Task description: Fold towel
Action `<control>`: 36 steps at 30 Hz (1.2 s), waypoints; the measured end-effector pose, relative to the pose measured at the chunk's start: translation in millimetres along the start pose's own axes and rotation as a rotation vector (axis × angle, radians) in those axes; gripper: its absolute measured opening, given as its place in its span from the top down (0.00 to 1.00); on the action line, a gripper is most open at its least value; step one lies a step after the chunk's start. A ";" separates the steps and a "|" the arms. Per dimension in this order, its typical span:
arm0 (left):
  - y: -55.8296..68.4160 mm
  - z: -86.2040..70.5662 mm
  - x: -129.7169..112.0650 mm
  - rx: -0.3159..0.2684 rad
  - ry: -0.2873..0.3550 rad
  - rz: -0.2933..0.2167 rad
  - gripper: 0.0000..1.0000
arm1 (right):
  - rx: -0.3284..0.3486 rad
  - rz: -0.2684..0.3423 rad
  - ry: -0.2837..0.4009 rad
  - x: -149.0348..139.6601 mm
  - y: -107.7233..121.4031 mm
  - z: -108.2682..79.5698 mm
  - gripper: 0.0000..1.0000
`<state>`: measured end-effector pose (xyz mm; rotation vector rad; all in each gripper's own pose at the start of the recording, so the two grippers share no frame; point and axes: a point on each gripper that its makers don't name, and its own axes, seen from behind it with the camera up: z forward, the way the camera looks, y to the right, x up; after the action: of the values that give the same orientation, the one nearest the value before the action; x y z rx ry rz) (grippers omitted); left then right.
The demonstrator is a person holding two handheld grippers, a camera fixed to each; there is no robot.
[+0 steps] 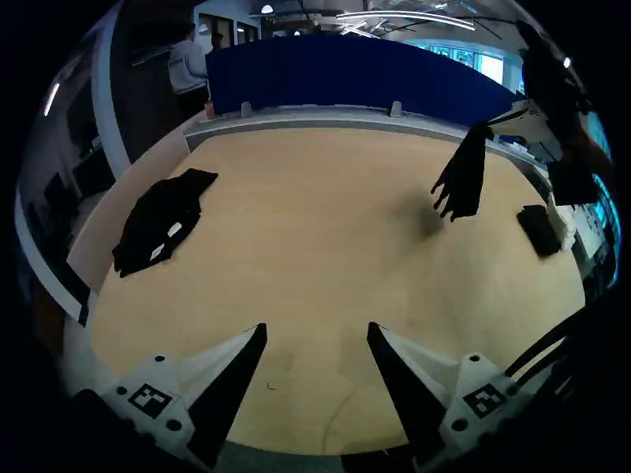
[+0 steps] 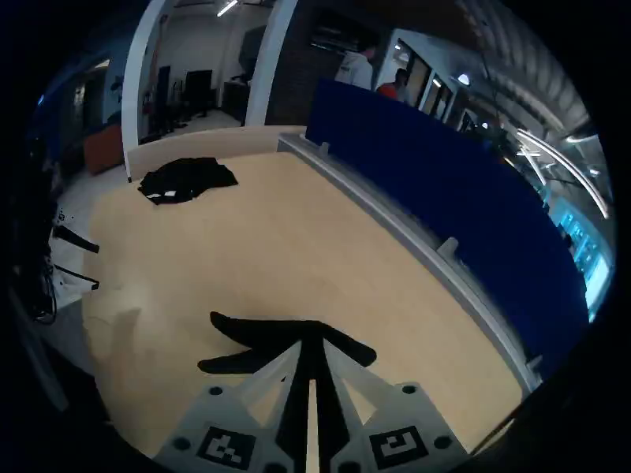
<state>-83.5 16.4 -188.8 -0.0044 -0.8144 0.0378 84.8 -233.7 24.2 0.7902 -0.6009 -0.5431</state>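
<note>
A black towel (image 1: 461,177) hangs in the air over the far right of the wooden table (image 1: 315,236), crumpled and dangling. My right gripper (image 1: 487,130) holds it by its top edge. In the right gripper view the fingers of my right gripper (image 2: 313,347) are shut on the black towel (image 2: 268,335), which spreads out below the tips. My left gripper (image 1: 315,331) is open over the table's near edge, with nothing between its fingers. It is well apart from the towel.
A pile of black cloths (image 1: 158,221) lies at the table's left side, also seen as the pile (image 2: 185,177). A folded dark stack (image 1: 540,229) sits at the right edge. A blue partition (image 1: 355,71) runs along the back. A person (image 1: 185,63) stands beyond it.
</note>
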 end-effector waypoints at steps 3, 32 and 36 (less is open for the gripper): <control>0.2 0.1 1.8 -0.003 0.001 0.005 0.06 | -0.011 0.004 0.001 -1.4 6.6 -5.8 0.97; 1.7 2.4 4.9 -0.022 -0.026 0.027 0.06 | -0.166 0.090 -0.089 -98.8 144.5 -103.1 0.97; 3.3 3.5 7.5 -0.020 -0.028 0.032 0.05 | -0.187 0.100 -0.110 -119.8 163.4 -113.5 0.97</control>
<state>-81.1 19.9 -180.9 -0.0359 -0.8427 0.0598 112.8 -5.1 53.5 0.5538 -0.6769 -0.5450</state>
